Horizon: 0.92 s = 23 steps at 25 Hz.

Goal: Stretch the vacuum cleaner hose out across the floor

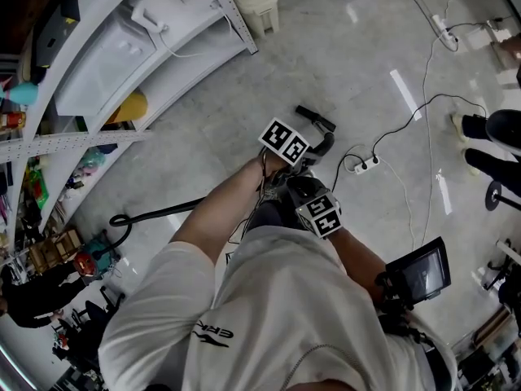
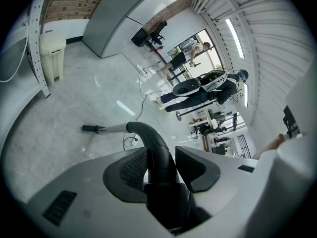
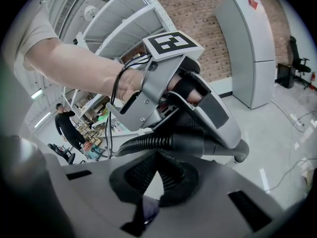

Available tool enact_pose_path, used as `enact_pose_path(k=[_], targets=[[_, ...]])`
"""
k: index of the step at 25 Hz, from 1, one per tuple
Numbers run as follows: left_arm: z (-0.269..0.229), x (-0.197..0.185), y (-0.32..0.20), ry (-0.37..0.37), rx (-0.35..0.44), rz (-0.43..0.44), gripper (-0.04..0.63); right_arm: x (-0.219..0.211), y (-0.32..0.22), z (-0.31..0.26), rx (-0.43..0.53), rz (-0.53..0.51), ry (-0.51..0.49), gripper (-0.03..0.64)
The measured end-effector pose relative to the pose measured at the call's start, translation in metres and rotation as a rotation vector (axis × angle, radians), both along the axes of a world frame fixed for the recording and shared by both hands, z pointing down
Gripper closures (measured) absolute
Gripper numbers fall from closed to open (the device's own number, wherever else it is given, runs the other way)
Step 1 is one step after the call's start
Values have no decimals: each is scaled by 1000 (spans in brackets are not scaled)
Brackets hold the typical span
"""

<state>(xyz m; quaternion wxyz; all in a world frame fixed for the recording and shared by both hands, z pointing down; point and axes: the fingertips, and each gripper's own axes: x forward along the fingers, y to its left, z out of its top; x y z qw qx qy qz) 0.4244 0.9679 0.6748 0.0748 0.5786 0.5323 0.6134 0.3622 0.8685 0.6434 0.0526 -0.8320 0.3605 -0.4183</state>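
Fingers (image 2: 130, 168) of the left gripper (image 2: 159, 157), with mesh-textured pads, clamp the smooth, curved black end of the vacuum cleaner hose (image 2: 142, 130). Its ribbed length trails down to the floor (image 1: 342, 63). The right gripper (image 3: 157, 171) fingers (image 3: 130, 175) are closed together and empty. The floor is glossy grey concrete, bordered by white shelving (image 1: 122, 47) and a brick wall (image 3: 208, 14).

1. A warehouse-style workshop or test lab: a bare, polished grey concrete floor (image 1: 326, 63) stretches beneath a white ribbed ceiling (image 2: 277, 48).
2. Tall white perforated-steel shelving racks (image 1: 106, 72), stocked with assorted goods, stand beside a red brick wall (image 3: 208, 14).
3. A white power strip on a black cable (image 1: 366, 164) trails across the floor.
4. A black office chair (image 3: 296, 63) stands near a tall grey cabinet (image 3: 250, 48).
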Motion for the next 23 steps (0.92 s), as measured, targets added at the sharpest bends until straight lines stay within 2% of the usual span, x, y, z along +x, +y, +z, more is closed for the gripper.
enact_pose_path(k=[23], targets=[[0,2,-2,-1,1,0,417,2,-3,-2,-1,-32,5,617]])
